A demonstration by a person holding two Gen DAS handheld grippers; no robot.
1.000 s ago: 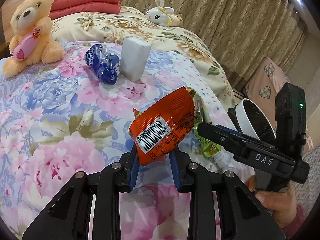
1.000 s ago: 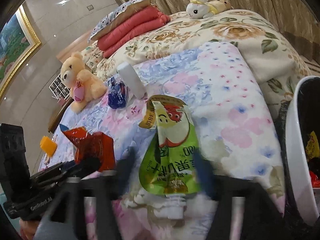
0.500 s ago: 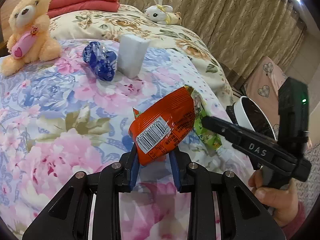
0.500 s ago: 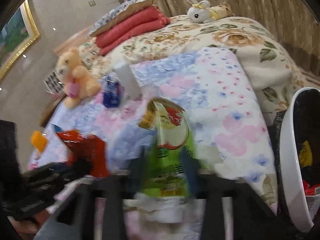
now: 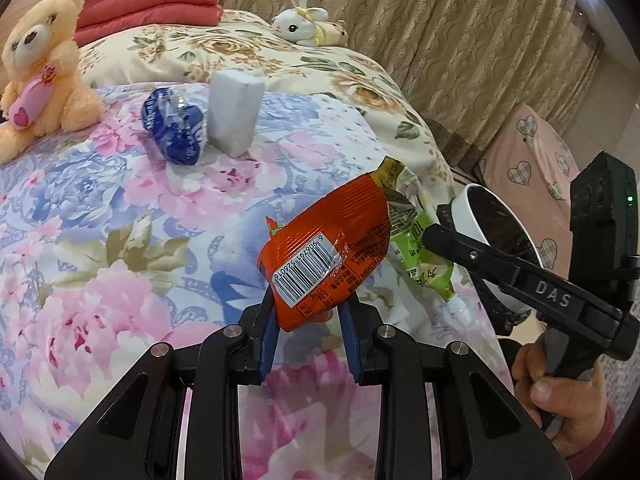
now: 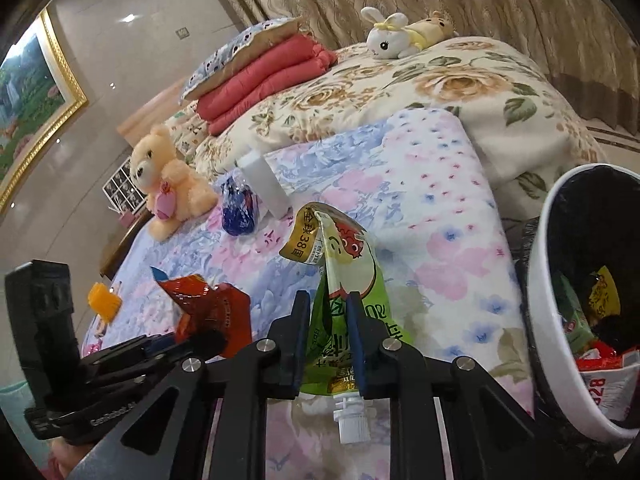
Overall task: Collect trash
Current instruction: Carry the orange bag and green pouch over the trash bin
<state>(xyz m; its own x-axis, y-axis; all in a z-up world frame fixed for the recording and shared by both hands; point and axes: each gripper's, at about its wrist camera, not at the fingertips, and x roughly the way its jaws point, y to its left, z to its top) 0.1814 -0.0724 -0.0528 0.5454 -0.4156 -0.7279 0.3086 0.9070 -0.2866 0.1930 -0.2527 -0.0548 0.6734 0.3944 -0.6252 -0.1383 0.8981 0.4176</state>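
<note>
Now both jaws grip trash — left gripper [image 5: 308,320] the orange wrapper [image 5: 324,256], right gripper [image 6: 329,336] just closed, seemingly tight, on the green pouch [image 6: 344,280].

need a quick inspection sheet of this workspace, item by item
surface: bed under a pink and blue floral quilt.
job's things: orange foil snack wrapper and green juice pouch both gripped; crumpled blue wrapper lies on the quilt; white bin with black liner holds wrappers.
clutter: peach teddy bear, white block, white bunny plush, folded red blankets, small orange item.
grippers: left gripper shut on the wrapper; right gripper, jaws just closed, shut on the pouch.
cables: nothing seen.
surroundings: beige curtains, framed painting.
</note>
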